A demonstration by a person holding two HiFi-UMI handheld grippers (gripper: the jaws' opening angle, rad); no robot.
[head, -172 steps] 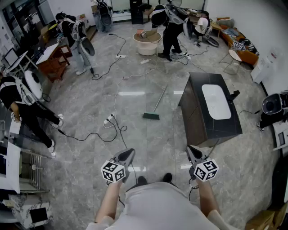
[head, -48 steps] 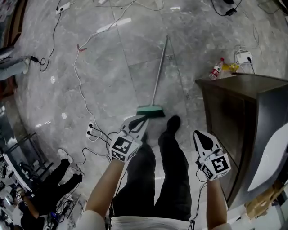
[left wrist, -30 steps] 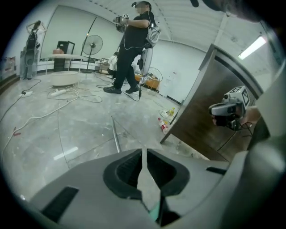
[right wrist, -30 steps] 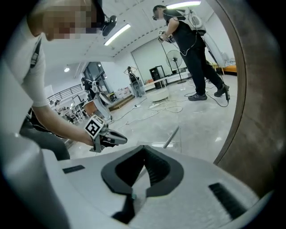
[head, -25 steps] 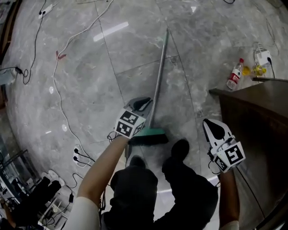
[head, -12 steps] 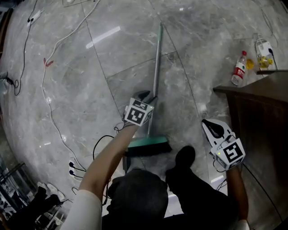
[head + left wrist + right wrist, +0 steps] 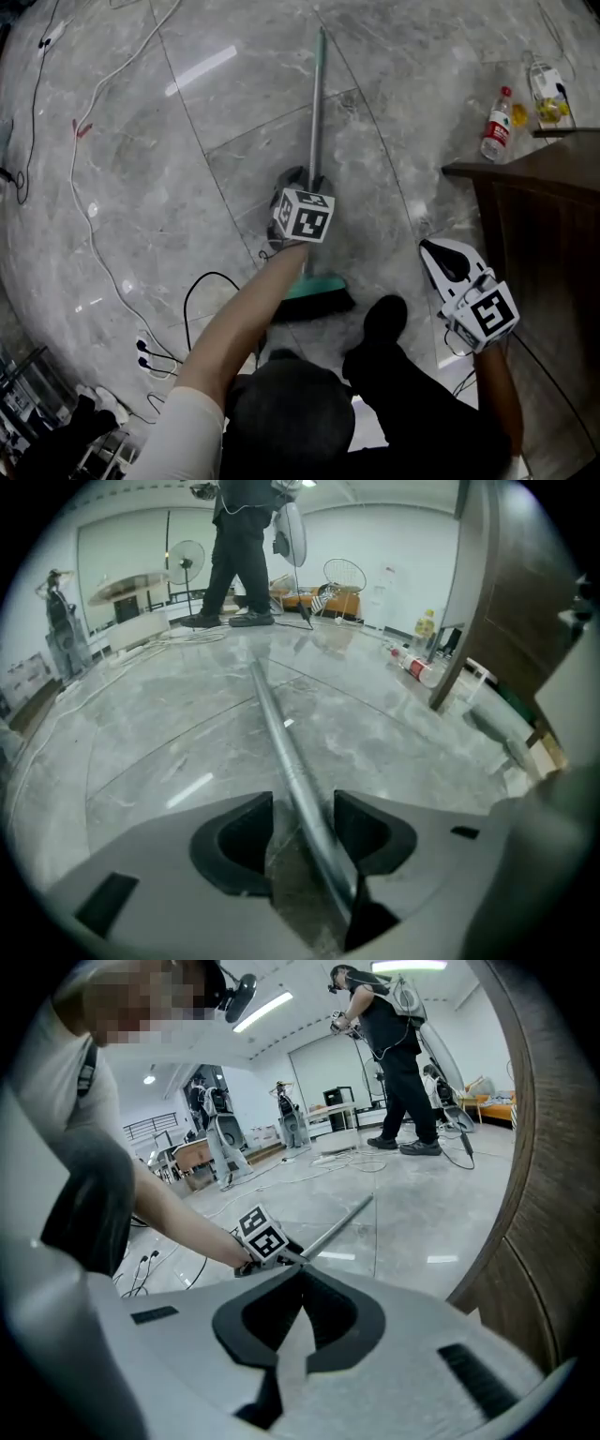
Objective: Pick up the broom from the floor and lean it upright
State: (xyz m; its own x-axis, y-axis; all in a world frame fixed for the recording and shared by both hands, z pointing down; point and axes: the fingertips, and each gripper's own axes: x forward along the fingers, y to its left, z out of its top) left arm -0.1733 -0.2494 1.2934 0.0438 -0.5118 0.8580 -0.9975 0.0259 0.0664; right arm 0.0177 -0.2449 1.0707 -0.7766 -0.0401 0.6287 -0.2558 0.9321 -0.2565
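The broom lies flat on the grey marble floor, its metal handle (image 7: 316, 112) running away from me and its green head (image 7: 317, 298) near my feet. My left gripper (image 7: 305, 176) is down at the lower part of the handle. In the left gripper view the handle (image 7: 281, 742) runs between the jaws of the left gripper (image 7: 302, 817), closer to the right one, and the jaws are opening and stand wider than the handle. My right gripper (image 7: 435, 251) hangs shut and empty to the right, above the floor. The right gripper (image 7: 302, 1288) looks toward the left gripper's marker cube (image 7: 265, 1235).
A dark wooden cabinet (image 7: 534, 216) stands at the right, close to the right gripper. A plastic bottle (image 7: 495, 127) lies beyond it. Cables (image 7: 202, 281) and plugs (image 7: 142, 352) trail over the floor at the left. My shoe (image 7: 384, 319) is beside the broom head. People stand far back.
My left gripper has dropped to the floor and slid up along the handle from the broom head, and its jaws have opened around the handle. The right gripper has sunk a little.
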